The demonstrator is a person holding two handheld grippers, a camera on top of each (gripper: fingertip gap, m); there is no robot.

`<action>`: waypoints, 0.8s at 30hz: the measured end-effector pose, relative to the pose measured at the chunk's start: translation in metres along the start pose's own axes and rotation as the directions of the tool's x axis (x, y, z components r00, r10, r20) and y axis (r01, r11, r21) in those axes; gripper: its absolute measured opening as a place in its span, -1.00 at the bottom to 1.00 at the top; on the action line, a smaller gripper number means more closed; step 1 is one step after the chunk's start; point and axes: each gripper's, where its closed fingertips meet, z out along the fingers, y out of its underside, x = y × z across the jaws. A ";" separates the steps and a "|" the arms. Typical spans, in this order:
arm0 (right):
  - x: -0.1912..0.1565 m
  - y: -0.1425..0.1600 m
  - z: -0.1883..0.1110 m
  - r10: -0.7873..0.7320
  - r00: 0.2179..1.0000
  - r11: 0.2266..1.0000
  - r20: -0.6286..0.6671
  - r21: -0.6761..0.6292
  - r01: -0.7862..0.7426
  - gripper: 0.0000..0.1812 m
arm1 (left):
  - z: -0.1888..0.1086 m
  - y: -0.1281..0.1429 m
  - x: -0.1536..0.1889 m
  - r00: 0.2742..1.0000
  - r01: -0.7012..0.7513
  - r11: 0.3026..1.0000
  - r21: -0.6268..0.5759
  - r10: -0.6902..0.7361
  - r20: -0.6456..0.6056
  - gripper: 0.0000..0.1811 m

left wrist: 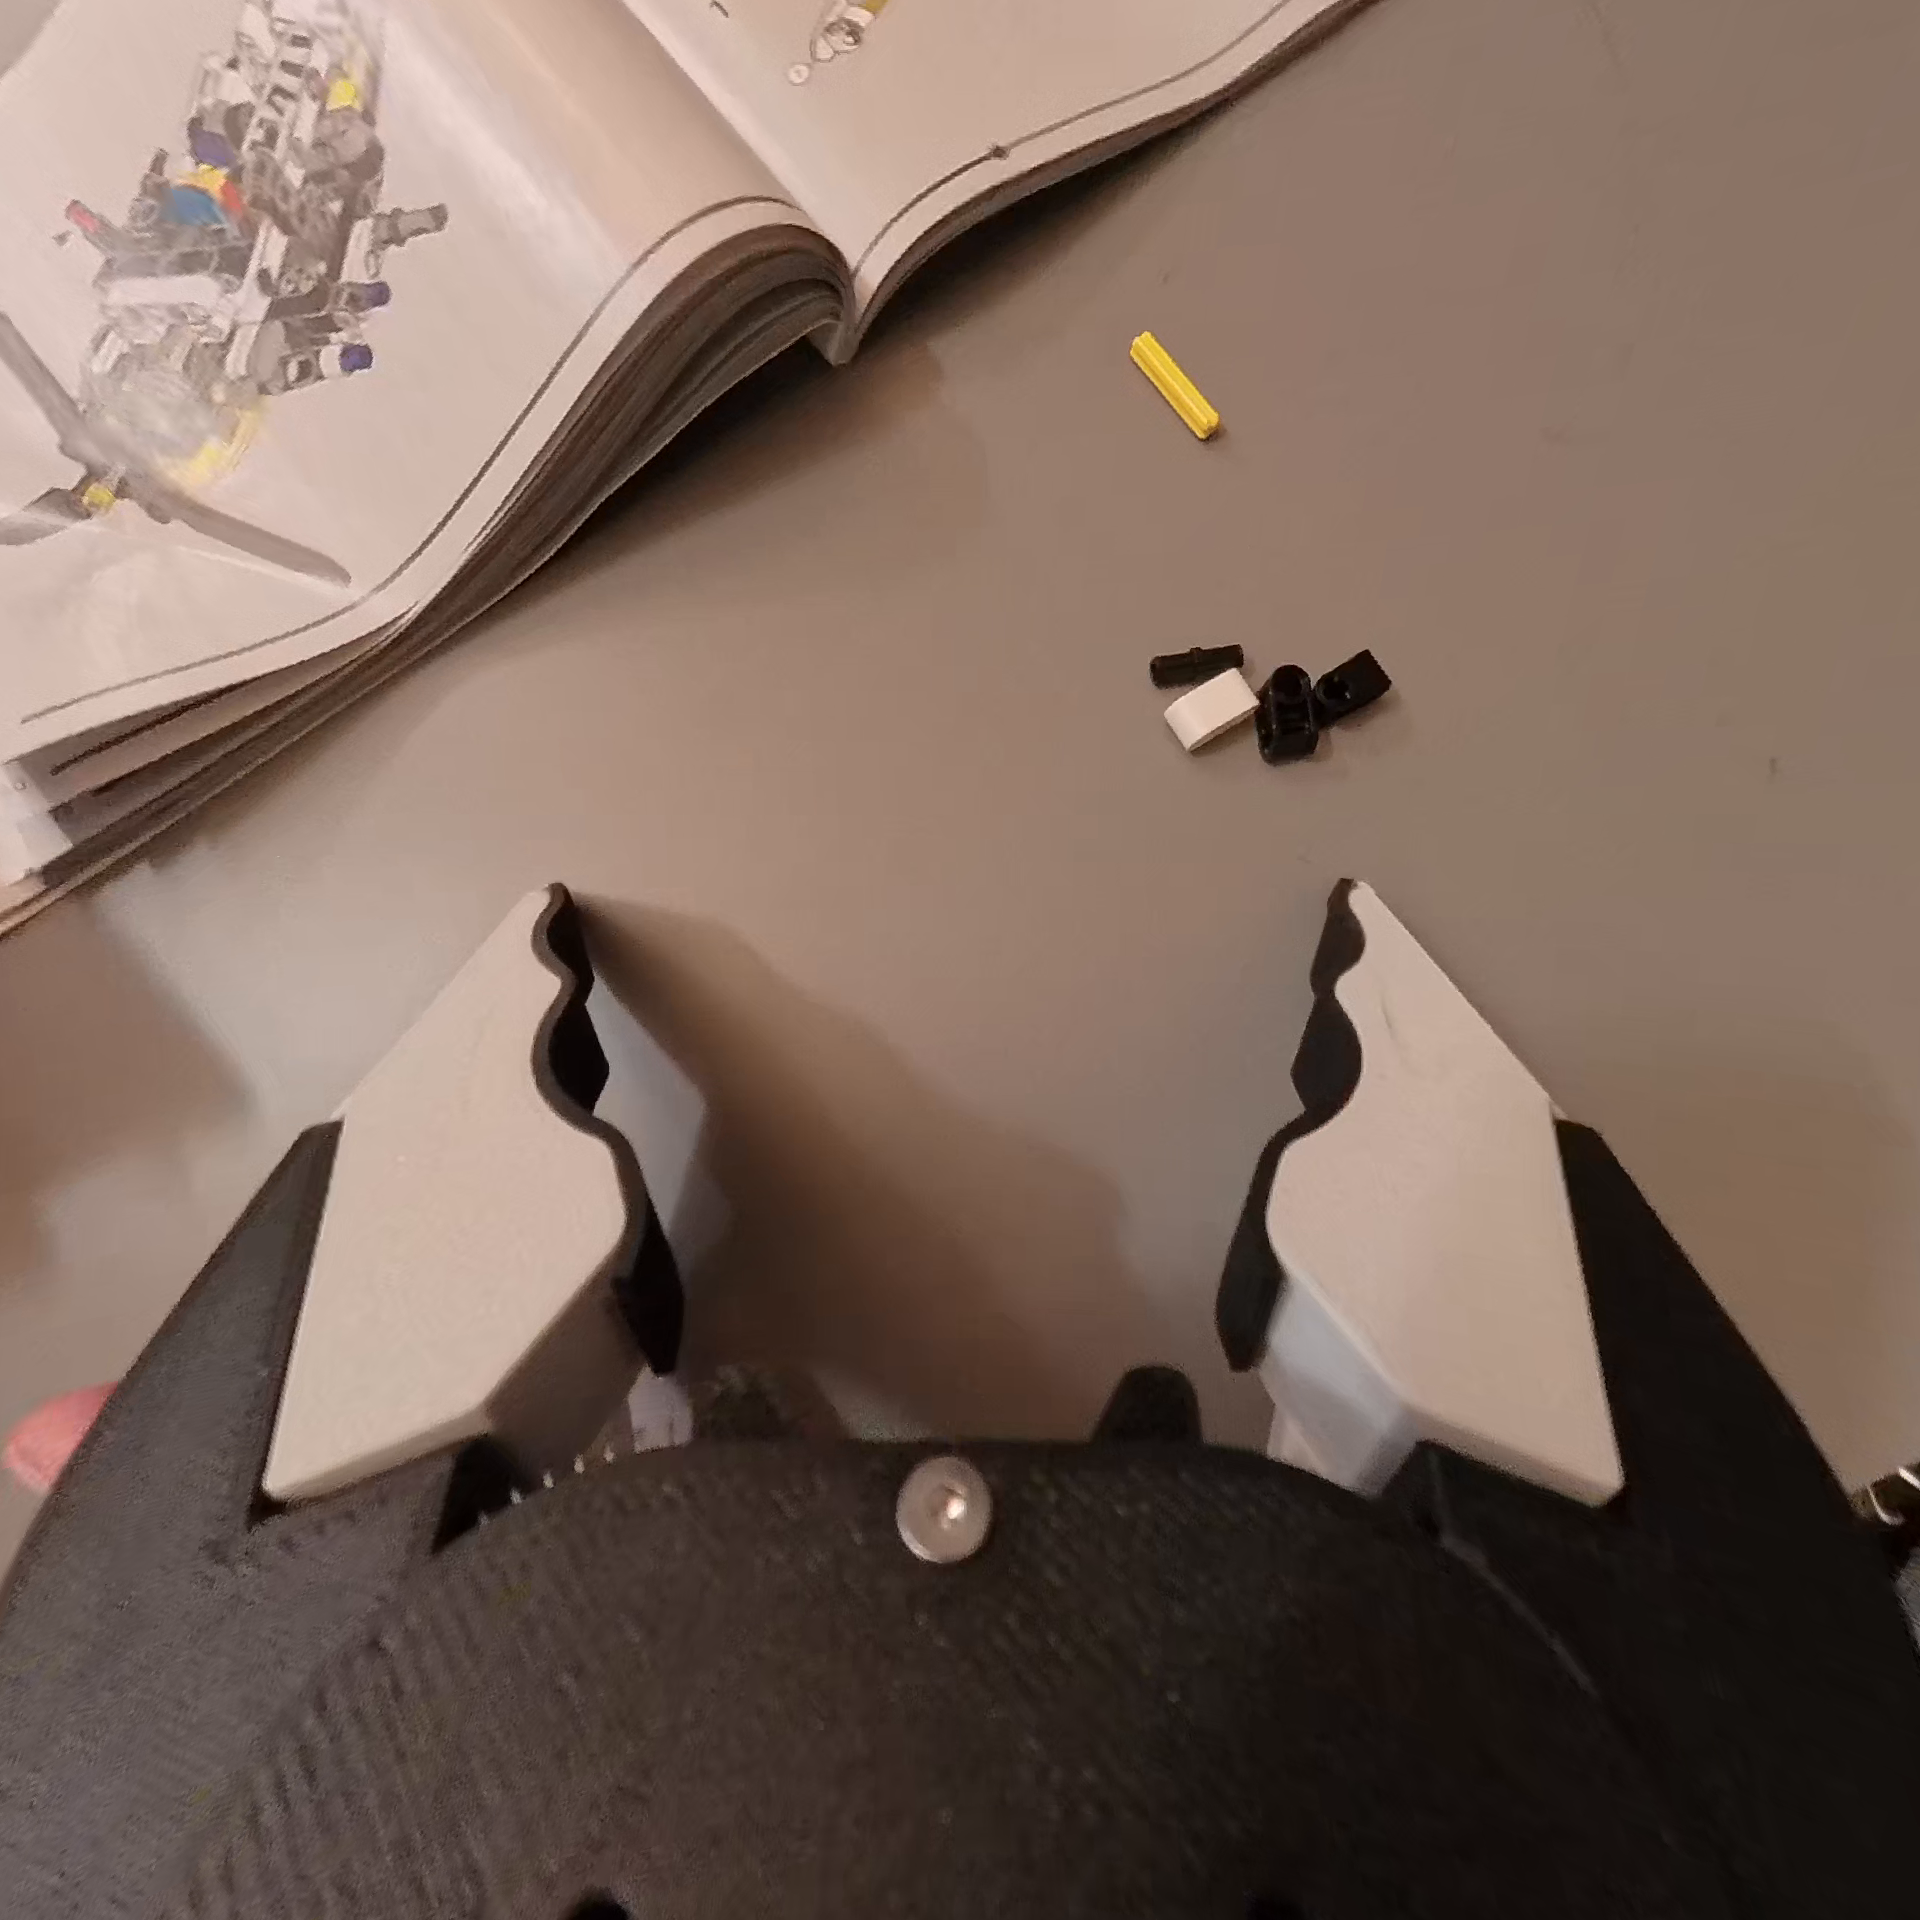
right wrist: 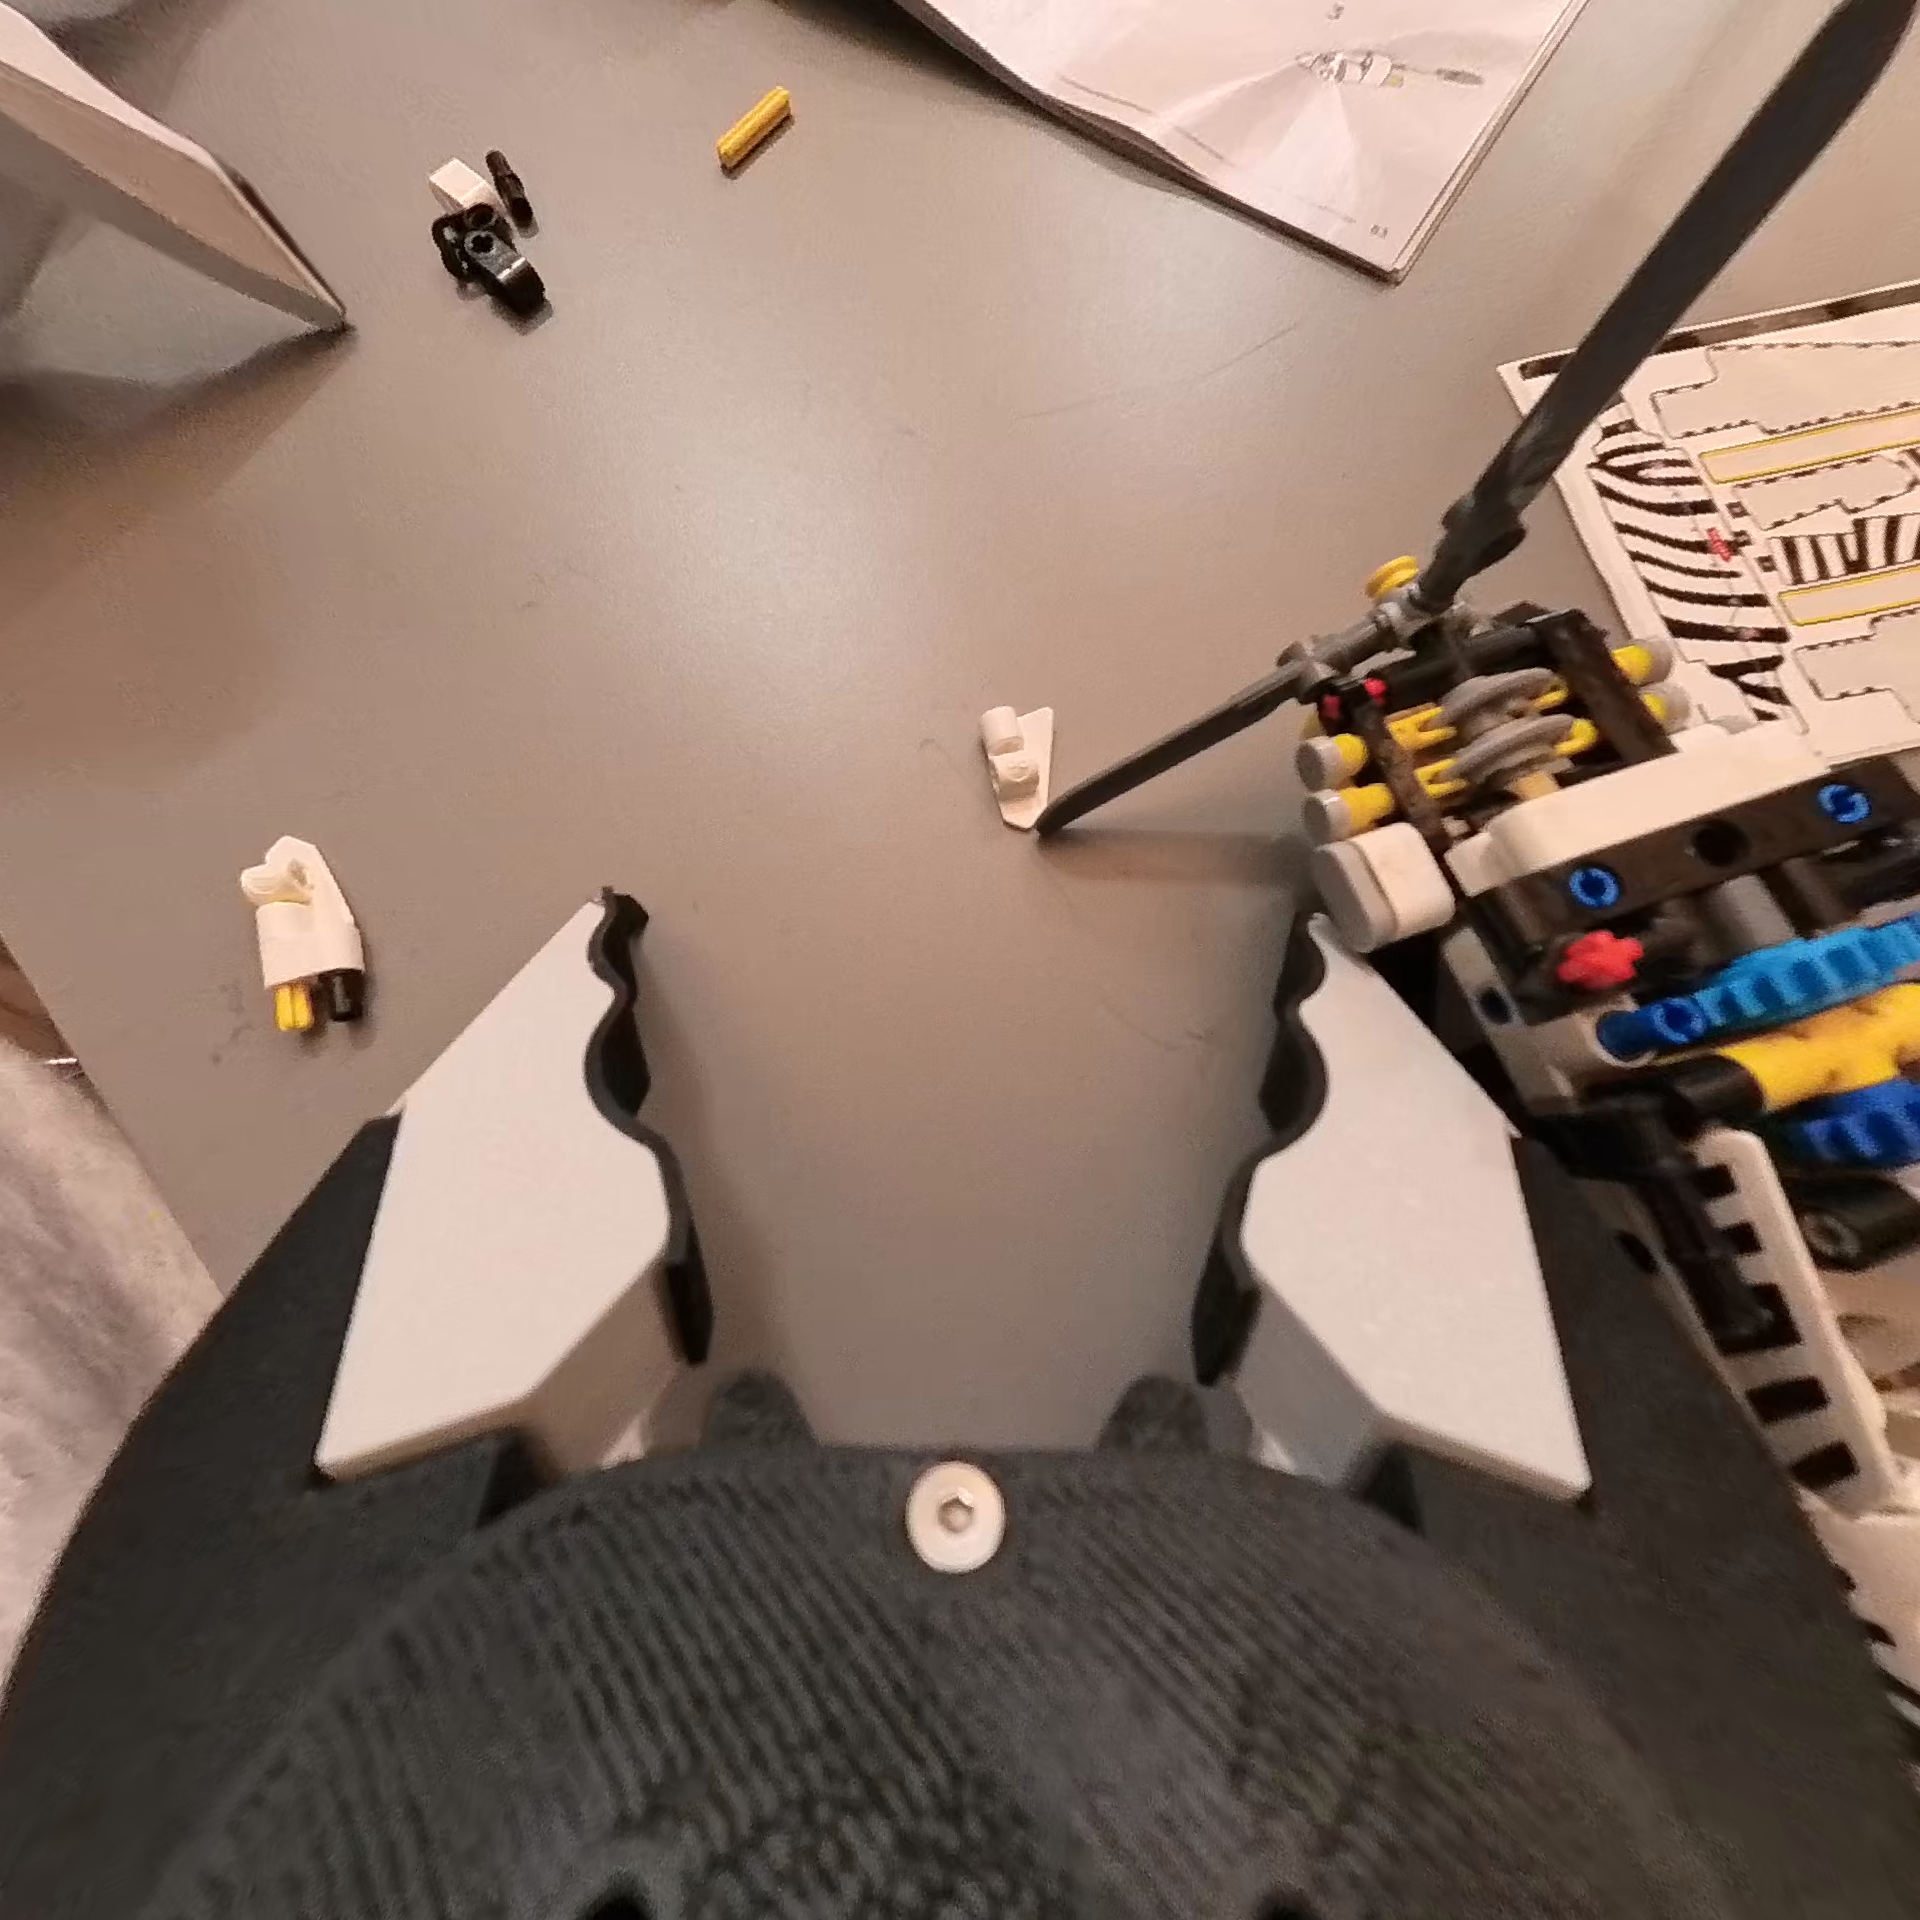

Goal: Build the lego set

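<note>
Left wrist view: an open instruction booklet (left wrist: 436, 343) lies far left on the grey table (left wrist: 1558, 623), its thick page stack rising as a ridge toward the middle. Right of it, a yellow axle (left wrist: 1174, 387) lies alone, and nearer, a small cluster of a black pin (left wrist: 1195, 665), a white curved piece (left wrist: 1208, 713) and two black connectors (left wrist: 1320, 707) sits touching or nearly so.

The left gripper (left wrist: 951, 894) is spread wide with nothing between its fingers, poised over bare table just near and left of the cluster.

In the right wrist view, the partly built lego model (right wrist: 1621, 894) fills the right side, its dark propeller blade (right wrist: 1174, 758) reaching left with its tip just beside a small white wedge plate (right wrist: 1020, 764). A second blade rises far right over a sticker sheet (right wrist: 1766, 499). A small white, yellow and black sub-assembly (right wrist: 301, 935) lies at the left, and the same black-and-white cluster and yellow axle lie far left.

The right gripper (right wrist: 956, 914) is also spread wide and empty; its right finger sits close against the model, though contact cannot be told.

Open table lies between and ahead of both grippers' fingers; the table's near-left edge shows at the left.
</note>
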 end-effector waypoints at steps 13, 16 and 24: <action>-0.032 -0.037 -0.019 -0.139 0.988 0.961 0.065 0.250 0.119 -0.30 | -0.045 -0.080 0.023 0.990 -0.140 0.895 0.424 0.120 0.073 -0.60; -0.025 -0.037 -0.016 -0.176 0.984 0.955 -0.040 0.236 0.181 -0.18 | -0.026 -0.086 0.030 0.998 -0.058 0.949 0.309 0.064 -0.009 -0.63; -0.019 -0.042 -0.023 -0.118 0.993 0.950 -0.020 0.288 0.119 -0.23 | 0.035 -0.163 0.051 0.991 -0.114 0.975 0.190 0.125 -0.049 -0.06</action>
